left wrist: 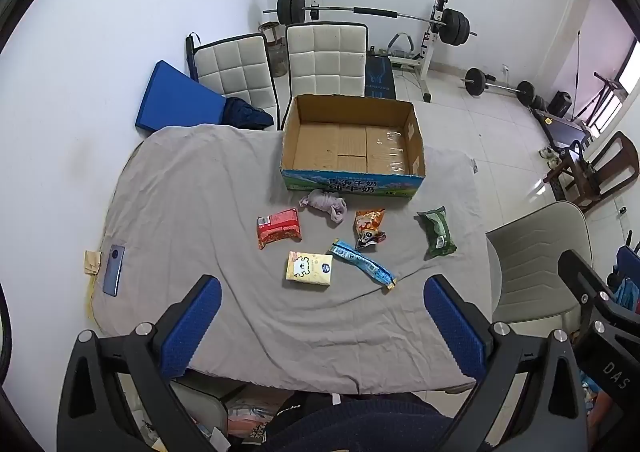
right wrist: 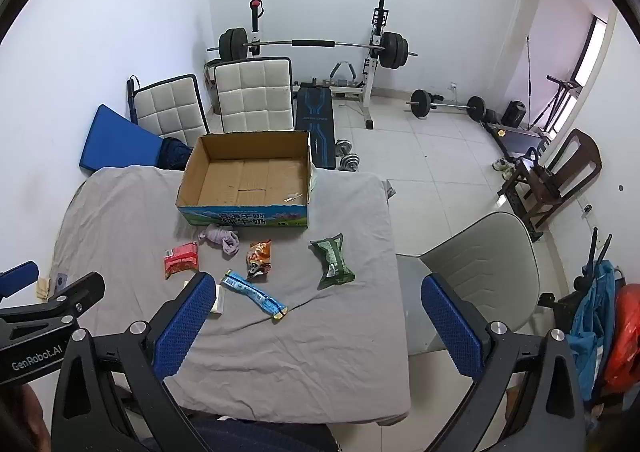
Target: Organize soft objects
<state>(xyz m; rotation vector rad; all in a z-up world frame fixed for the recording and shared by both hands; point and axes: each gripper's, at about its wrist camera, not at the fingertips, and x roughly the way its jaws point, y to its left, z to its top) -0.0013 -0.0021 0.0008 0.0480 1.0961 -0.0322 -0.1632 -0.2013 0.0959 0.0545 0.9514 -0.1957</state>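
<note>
An open cardboard box [left wrist: 352, 140] [right wrist: 246, 180] stands empty at the far side of the grey-clothed table [left wrist: 192, 192]. In front of it lie a lilac cloth bundle [left wrist: 326, 204] [right wrist: 222, 236], a red packet [left wrist: 279, 228] [right wrist: 182, 259], an orange snack bag [left wrist: 369, 229] [right wrist: 259, 257], a green packet [left wrist: 437, 231] [right wrist: 333, 261], a long blue wrapper [left wrist: 362, 262] [right wrist: 254, 294] and a yellow tissue pack [left wrist: 309, 269]. My left gripper [left wrist: 320, 316] is open above the near table edge. My right gripper [right wrist: 318, 316] is open and empty; its left finger hides most of the tissue pack.
A phone [left wrist: 114, 270] lies at the table's left edge. Two white padded chairs [left wrist: 326, 60] stand behind the table, a grey chair [right wrist: 480, 268] to the right. A barbell rack [right wrist: 312, 48] and weights stand on the tiled floor beyond.
</note>
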